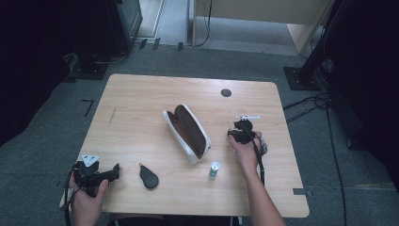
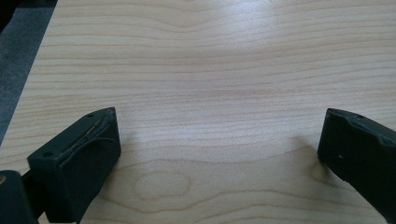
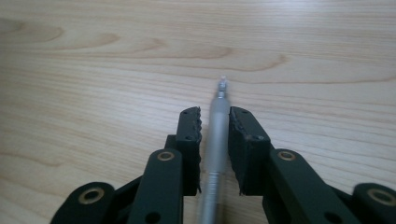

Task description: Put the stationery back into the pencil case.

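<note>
Two grippers are held over one wooden table. Right gripper: its jaws are drawn in close on either side of a slim silver pen, which runs lengthwise between the pads with its tip projecting just ahead of them; whether the pads press on the barrel or stand a hair off it cannot be told. In the high view the right gripper is seen in the right hand, with the pen lying on the table just beyond it. Left gripper: its jaws are spread wide, with nothing between them but bare wood. In the high view the left gripper is seen in the left hand. Just beside its jaws lies a small dark pouch. Between the two grippers an open glasses case is set, white outside and brown inside. Near the right hand stands a small bottle.
</note>
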### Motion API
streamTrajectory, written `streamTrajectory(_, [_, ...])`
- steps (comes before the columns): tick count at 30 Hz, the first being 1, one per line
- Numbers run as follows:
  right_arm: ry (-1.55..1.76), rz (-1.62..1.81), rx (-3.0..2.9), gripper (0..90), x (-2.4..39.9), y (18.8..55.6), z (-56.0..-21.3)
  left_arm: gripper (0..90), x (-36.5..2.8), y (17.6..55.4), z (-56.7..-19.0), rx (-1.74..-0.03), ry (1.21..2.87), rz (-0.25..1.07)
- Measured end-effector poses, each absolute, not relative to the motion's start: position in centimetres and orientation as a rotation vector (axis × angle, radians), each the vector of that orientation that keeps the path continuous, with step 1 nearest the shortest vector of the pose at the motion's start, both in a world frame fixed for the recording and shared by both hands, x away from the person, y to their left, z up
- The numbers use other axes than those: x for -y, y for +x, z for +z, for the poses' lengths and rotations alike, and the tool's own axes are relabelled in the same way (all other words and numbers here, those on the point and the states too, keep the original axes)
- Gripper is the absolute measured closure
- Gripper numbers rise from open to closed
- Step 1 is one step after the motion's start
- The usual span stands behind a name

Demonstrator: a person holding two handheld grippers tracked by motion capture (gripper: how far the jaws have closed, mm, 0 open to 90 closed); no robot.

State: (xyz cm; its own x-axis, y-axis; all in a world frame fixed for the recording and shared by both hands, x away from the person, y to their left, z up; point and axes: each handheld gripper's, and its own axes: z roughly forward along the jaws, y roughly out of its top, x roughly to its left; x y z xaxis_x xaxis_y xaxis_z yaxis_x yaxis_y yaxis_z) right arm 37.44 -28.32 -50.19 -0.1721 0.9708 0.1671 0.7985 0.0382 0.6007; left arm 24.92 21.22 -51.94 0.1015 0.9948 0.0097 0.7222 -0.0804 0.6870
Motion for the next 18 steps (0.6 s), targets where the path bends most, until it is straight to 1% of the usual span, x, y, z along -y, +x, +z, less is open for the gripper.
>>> streamTrajectory(5, [1.737,0.827,-2.068,76.9,27.7,37.25,-50.23,0.0,-21.22,24.92,-51.94,-1.673,1.86,0.676])
streamTrajectory(8, [1.726,0.825,-2.077,78.5,27.7,37.21,-50.23,0.0,-21.21,24.91,-51.95,-1.674,1.859,0.676])
streamTrajectory(9, [1.691,0.801,-2.082,80.8,27.58,37.08,-50.27,0.0,-21.22,24.91,-51.95,-1.674,1.859,0.676])
streamTrajectory(11, [1.677,0.799,-2.088,81.2,27.58,37.03,-50.28,0.0,-21.21,24.92,-51.95,-1.674,1.859,0.676])
streamTrajectory(18, [1.713,0.88,-2.064,81.8,28.27,36.58,-50.21,0.0,-21.22,24.91,-51.94,-1.675,1.86,0.675])
